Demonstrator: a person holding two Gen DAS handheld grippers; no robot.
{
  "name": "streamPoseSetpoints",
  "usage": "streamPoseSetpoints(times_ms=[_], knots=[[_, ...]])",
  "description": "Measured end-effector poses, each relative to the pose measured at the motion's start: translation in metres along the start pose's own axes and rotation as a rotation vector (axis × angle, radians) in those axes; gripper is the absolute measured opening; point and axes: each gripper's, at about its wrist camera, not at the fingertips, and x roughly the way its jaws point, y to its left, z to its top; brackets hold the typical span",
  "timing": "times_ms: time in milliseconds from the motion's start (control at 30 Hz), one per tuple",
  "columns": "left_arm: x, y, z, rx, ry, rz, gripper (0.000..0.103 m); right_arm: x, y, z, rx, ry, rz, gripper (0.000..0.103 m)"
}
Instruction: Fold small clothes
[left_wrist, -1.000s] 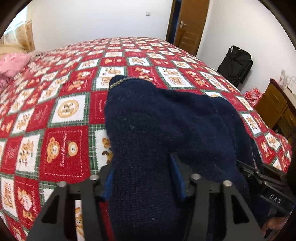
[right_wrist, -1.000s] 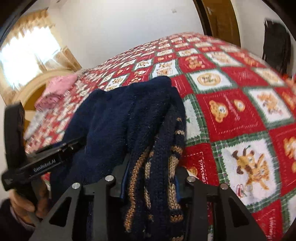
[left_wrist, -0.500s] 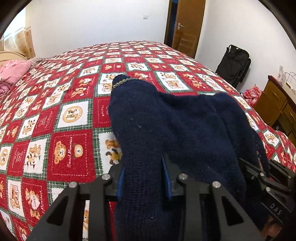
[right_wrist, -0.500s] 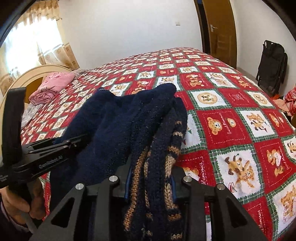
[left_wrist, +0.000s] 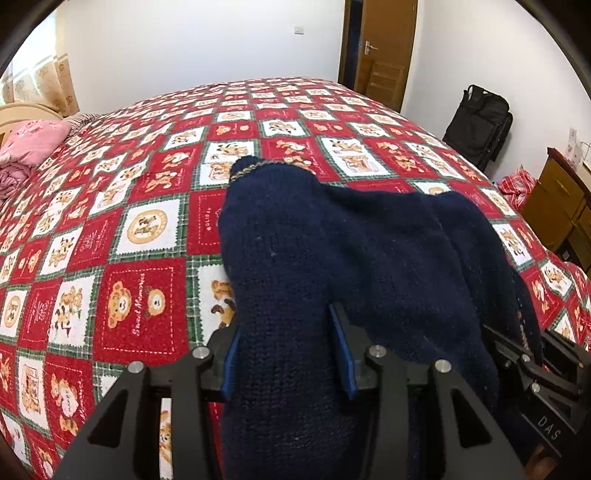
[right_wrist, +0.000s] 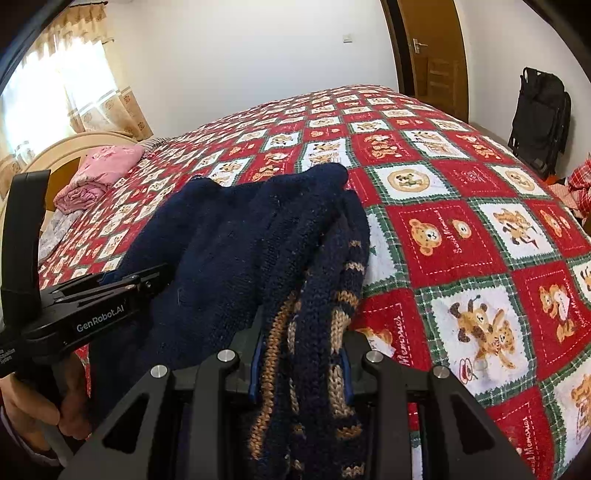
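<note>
- The dark blue knitted sweater (left_wrist: 354, 258) is thick and woolly. It has a thin tan line at its far tip, and tan stripes run along the edge bunched up on the right side (right_wrist: 332, 332).
- It lies spread on the bed (left_wrist: 147, 221), on a red, white and green quilt with little bear pictures. Its near edge is lifted up by both grippers.
- The sweater is long from the grippers out toward the far end of the bed. Its far tip (left_wrist: 247, 166) points away, toward the white wall.
- The left gripper (left_wrist: 286, 354) has a thick fold of plain blue knit between its two blue pads. Its jaws are opening a little, and the pads touch the wool on both sides.
- The right gripper (right_wrist: 299, 365) holds the striped edge. Its jaws are narrow and squeeze the bunched wool.
- A hand (right_wrist: 44, 402) holds the handle of the left gripper, low on the left in the right wrist view.
- A pink folded blanket (right_wrist: 99, 170) sits near the head of the bed, well apart from the sweater.
- A black bag (left_wrist: 480, 129) leans on the wall by the brown door (left_wrist: 384, 51). A wooden cabinet (left_wrist: 557, 206) stands at the right, with a red checked cloth (left_wrist: 515, 184) beside it.
- No box or basket can be seen.
</note>
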Motion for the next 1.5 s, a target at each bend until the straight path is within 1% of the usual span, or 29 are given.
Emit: streamPoseSetpoints(times_ms=[33,133,267,367,467,667,900,1133,1267,1500], knots=[[-0.002,0.0,0.0,0.0,-0.005,-0.004,0.038,-0.001,0.003,0.0,-0.012,-0.002,-0.01,0.033],[-0.01,0.004,-0.001,-0.009,-0.022,-0.03,0.033,-0.01,0.009,0.001,-0.02,-0.022,-0.013,0.033],[-0.02,0.012,-0.001,-0.039,-0.021,-0.061,0.032,-0.023,0.015,0.003,0.004,-0.042,0.025,0.032],[-0.03,0.015,-0.004,-0.032,-0.034,-0.058,0.031,-0.032,0.024,0.005,0.003,-0.049,0.053,0.032],[-0.041,0.02,-0.008,-0.015,-0.048,-0.04,0.031,-0.037,0.04,0.006,-0.027,-0.051,0.078,0.032],[-0.053,0.055,-0.013,-0.076,-0.059,-0.011,0.031,-0.031,0.073,0.006,-0.04,-0.027,0.155,0.032],[-0.07,0.096,-0.017,-0.119,-0.096,0.081,0.031,-0.009,0.122,0.008,-0.079,0.009,0.238,0.032],[-0.078,0.144,-0.024,-0.209,-0.102,0.131,0.031,0.009,0.171,0.012,-0.136,0.02,0.299,0.032],[-0.081,0.162,-0.026,-0.233,-0.11,0.165,0.031,0.017,0.191,0.014,-0.155,0.03,0.332,0.032],[-0.08,0.183,-0.028,-0.273,-0.106,0.185,0.03,0.028,0.218,0.02,-0.183,0.039,0.365,0.032]])
